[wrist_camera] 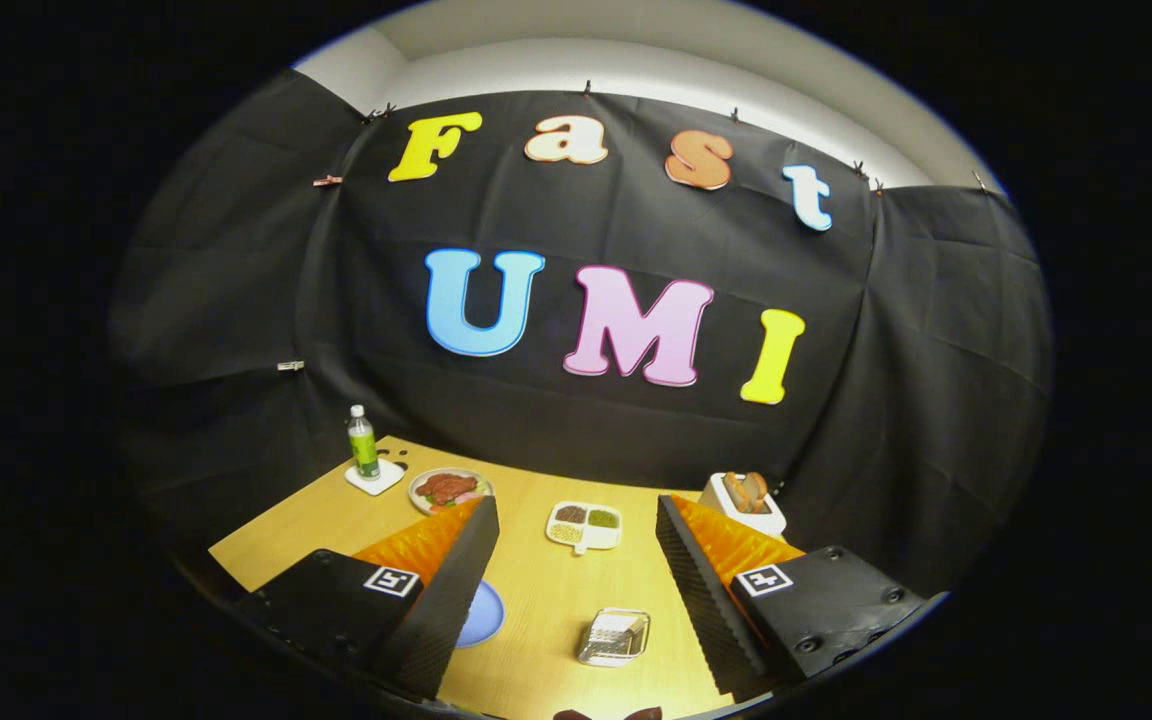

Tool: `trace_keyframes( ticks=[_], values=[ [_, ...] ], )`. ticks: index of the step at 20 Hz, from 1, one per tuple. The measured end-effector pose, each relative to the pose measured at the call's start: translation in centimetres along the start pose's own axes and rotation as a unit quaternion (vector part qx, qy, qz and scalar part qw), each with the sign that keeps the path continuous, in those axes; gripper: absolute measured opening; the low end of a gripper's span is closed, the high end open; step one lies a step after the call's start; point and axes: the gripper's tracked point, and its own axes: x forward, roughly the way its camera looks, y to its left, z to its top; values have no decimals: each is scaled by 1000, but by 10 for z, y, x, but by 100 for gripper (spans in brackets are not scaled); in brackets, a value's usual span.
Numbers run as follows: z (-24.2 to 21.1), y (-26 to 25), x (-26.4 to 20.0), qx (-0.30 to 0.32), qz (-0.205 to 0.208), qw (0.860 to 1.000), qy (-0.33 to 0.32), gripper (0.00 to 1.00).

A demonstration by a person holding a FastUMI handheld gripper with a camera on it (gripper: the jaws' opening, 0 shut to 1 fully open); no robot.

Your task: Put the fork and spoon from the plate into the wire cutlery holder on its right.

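1. The gripper (576, 560) is held above the near part of the wooden counter (536, 590); its jaws are spread wide apart and nothing is pinched between them.
2. The wire cutlery holder (614, 637) is seen between the jaws, near the front edge of the counter.
3. A blue plate (485, 614) lies to the left of the holder, mostly hidden behind the left finger (the fork and spoon cannot be made out).
4. A small divided dish (584, 525) with three fillings is placed beyond the holder, about mid-counter.
5. At the far left corner a green bottle (363, 443) is standing on a white coaster (376, 478), with a plate of food (449, 489) just beside it.
6. A white toaster (744, 500) holding bread is found at the far right edge.
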Motion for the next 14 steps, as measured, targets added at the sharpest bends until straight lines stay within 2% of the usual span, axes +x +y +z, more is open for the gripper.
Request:
trace_keyframes(
  ticks=[2, 5, 10, 14],
  values=[
    [-39, 27, 6, 7, 40, 996, 81, 98],
    [-97, 61, 17, 6, 81, 978, 190, 99],
    [-177, 124, 48, -19, 141, 944, 299, 96],
    [-242, 152, 78, -15, 143, 919, 368, 84]
  ],
)
